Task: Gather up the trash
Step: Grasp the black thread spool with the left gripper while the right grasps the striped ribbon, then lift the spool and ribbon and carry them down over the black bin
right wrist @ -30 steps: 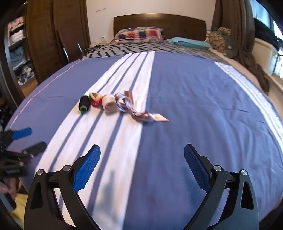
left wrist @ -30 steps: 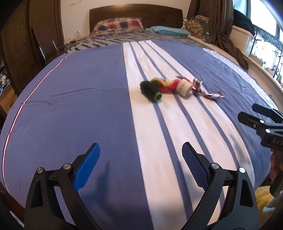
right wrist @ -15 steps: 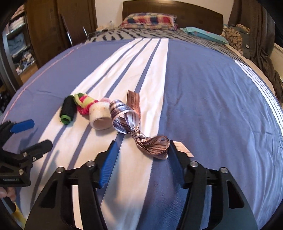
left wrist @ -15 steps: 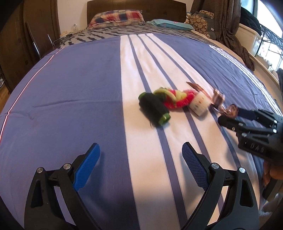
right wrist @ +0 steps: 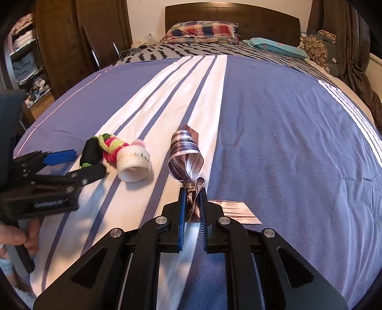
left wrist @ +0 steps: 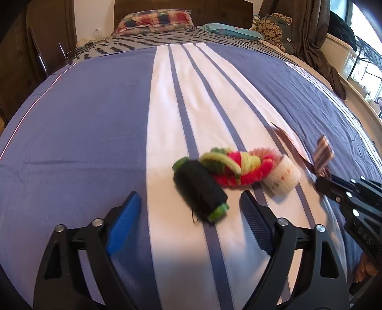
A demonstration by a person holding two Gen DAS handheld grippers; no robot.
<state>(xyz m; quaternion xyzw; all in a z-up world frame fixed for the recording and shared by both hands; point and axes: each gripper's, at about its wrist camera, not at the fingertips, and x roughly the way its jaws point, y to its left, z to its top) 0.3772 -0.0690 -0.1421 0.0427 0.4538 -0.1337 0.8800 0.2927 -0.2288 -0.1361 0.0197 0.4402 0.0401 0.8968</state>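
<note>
**Striped cloth, and our tongs on the trash**

Blue cotton bedcover with broad white stripes (right wrist: 274,124) fills both views, running up to a plaid pillow (right wrist: 203,29) against a dark wooden headboard (right wrist: 234,14). On the white band lies a row of small things. We hold our left gripper (left wrist: 188,219) low over the near end of it; its jaws are closing, and the black thread spool with green ends (left wrist: 200,190) lies just ahead between the tips, not pressed by either pad. Touching the spool is a twisted pink and yellow-green yarn bundle (left wrist: 241,167), and beside that a short white tape roll (left wrist: 281,177). Our right gripper (right wrist: 192,205) is clamped tight on the knot of a looped brown and silver satin ribbon (right wrist: 185,150), whose flat tail lies on the blue cloth just right of the fingers.
</note>
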